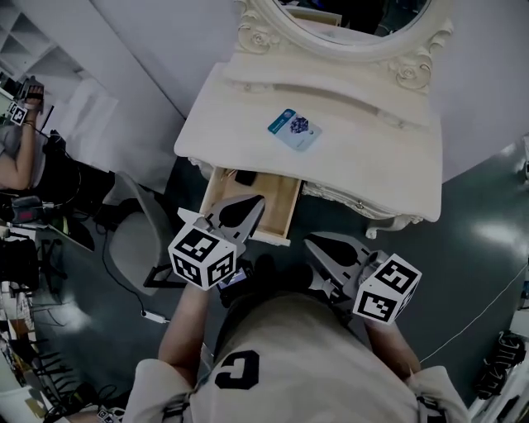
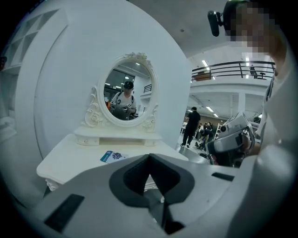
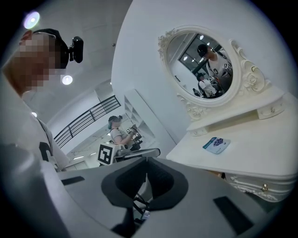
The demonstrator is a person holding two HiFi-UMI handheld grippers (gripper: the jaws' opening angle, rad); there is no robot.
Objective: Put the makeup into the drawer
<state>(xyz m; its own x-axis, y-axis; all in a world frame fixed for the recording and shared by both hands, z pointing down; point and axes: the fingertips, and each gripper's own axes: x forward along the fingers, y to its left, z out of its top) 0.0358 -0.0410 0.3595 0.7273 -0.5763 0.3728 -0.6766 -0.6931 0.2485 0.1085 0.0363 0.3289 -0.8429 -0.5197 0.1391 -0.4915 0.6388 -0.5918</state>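
A white dressing table (image 1: 248,107) carries a blue-and-white makeup packet (image 1: 294,130) in the middle of its top; the same packet (image 2: 112,156) (image 3: 216,144) shows in both gripper views. At the table's front left, a wooden drawer (image 1: 279,208) stands pulled out, with a small dark item (image 1: 245,177) at its back. My left gripper (image 1: 261,199) (image 2: 149,156) hovers over the open drawer, shut with nothing between its jaws. My right gripper (image 1: 311,242) (image 3: 147,159) is in front of the table, right of the drawer, shut and empty.
An oval mirror (image 1: 347,16) in an ornate frame rises at the table's back. A grey chair (image 1: 136,240) stands on the dark floor to the left, with cables near it. Another person (image 1: 21,157) sits at far left. People (image 2: 191,123) stand in the background hall.
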